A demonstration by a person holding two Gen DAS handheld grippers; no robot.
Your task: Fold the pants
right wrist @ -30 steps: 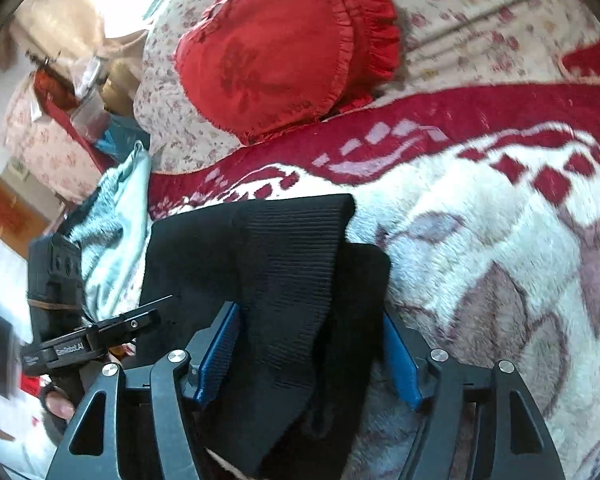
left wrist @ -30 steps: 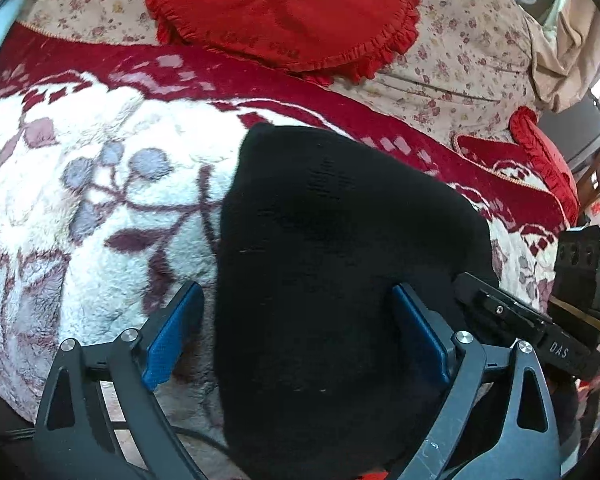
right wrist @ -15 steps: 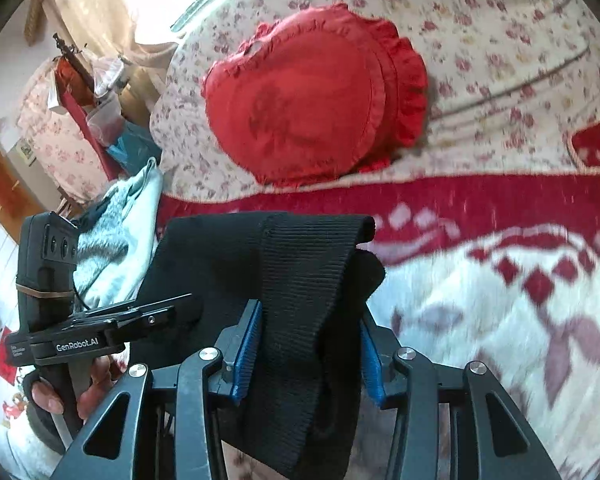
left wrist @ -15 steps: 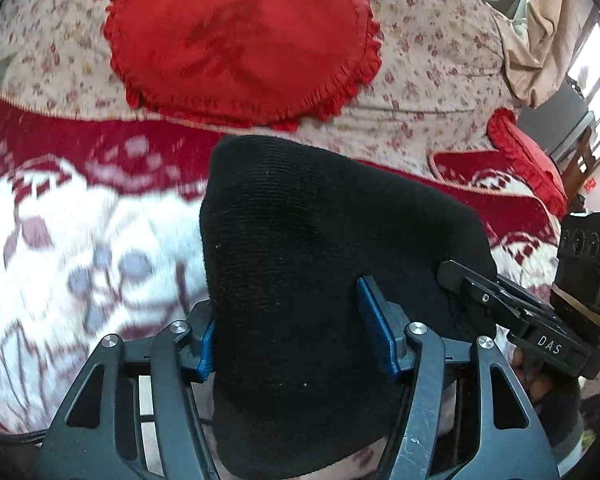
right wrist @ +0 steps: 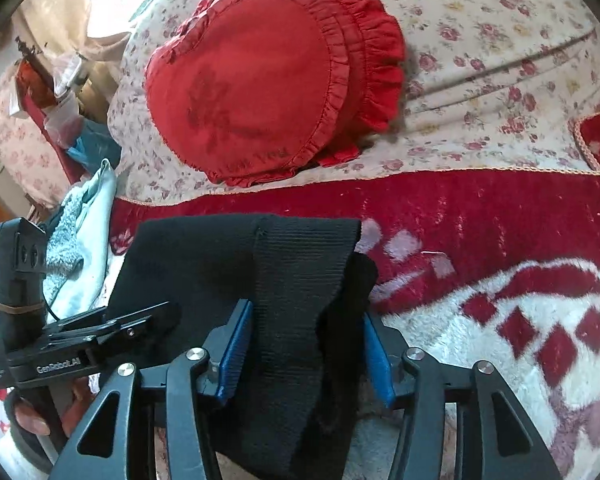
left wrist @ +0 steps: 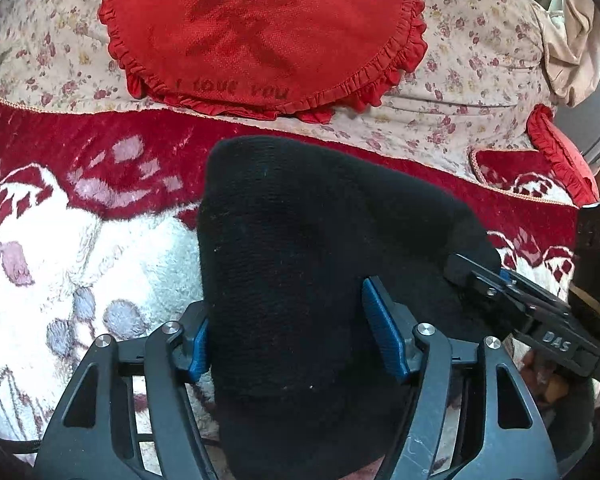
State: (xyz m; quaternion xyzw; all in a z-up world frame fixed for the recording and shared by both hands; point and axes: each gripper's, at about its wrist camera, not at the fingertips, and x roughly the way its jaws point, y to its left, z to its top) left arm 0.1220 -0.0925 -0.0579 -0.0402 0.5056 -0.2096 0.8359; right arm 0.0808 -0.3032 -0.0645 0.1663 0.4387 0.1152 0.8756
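The black knit pants [left wrist: 300,264] lie bunched and folded over a red and white plush blanket [left wrist: 80,220]. My left gripper [left wrist: 296,340] is shut on one thick edge of them, which fills the space between the blue pads [left wrist: 384,340]. My right gripper [right wrist: 304,344] is shut on the other end, where a ribbed band [right wrist: 300,280] of the pants [right wrist: 204,264] drapes over the jaws. Each gripper shows in the other's view, at the right [left wrist: 532,316] and at the left [right wrist: 84,344], close beside the cloth.
A red frilled round cushion [left wrist: 260,28] leans on the floral sofa back [left wrist: 460,60] behind the blanket; it also shows in the right wrist view [right wrist: 276,80]. A second red cushion [left wrist: 560,156] sits at the right. A pale blue garment [right wrist: 84,236] lies at the left.
Both grippers closed from open onto the pants, then lifted and carried the cloth toward the sofa back; the red cushion looms larger in both views.
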